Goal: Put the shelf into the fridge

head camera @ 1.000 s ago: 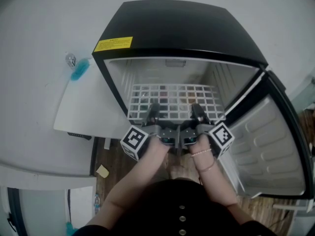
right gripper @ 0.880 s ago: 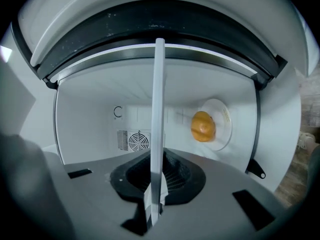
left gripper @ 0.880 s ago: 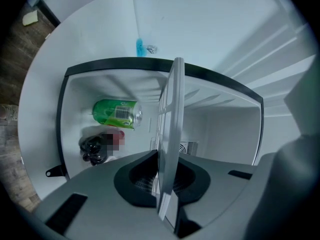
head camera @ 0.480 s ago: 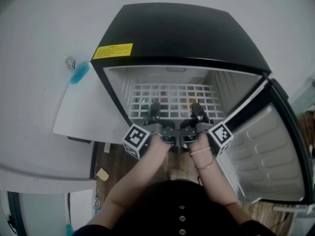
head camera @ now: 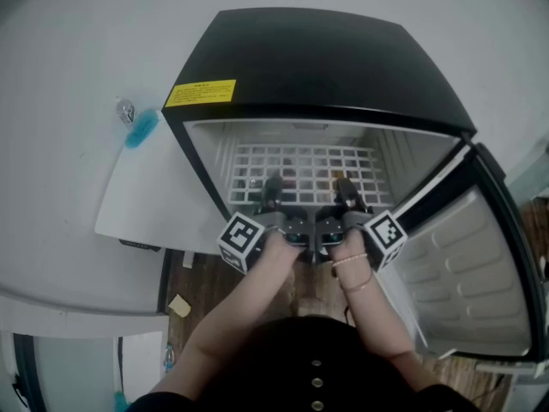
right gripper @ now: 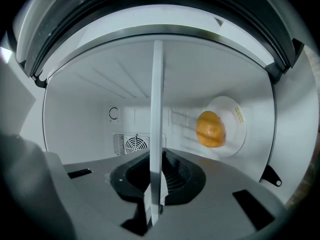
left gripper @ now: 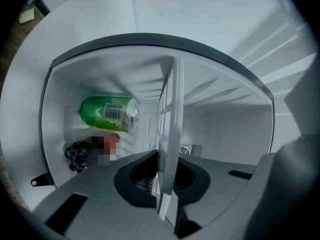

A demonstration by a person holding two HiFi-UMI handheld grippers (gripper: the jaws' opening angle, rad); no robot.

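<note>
A white wire shelf [head camera: 304, 172] lies flat inside the black mini fridge [head camera: 326, 54], most of it within the opening. My left gripper [head camera: 273, 189] and right gripper [head camera: 345, 190] are side by side, each shut on the shelf's front edge. The left gripper view has the shelf [left gripper: 170, 129] edge-on, clamped in my left gripper [left gripper: 167, 186]. It is also edge-on in the right gripper view, where the shelf [right gripper: 157, 109] is pinched by my right gripper [right gripper: 156, 184].
The fridge door [head camera: 480, 264] stands open at the right. Below the shelf lie a green can [left gripper: 107, 113], a black object [left gripper: 76, 154] and an orange [right gripper: 210, 129] on a white plate [right gripper: 237, 129]. A white panel [head camera: 146, 200] leans left of the fridge.
Both grippers and the shelf have moved deeper into the fridge. The shelf's front edge now sits further inside the opening.
</note>
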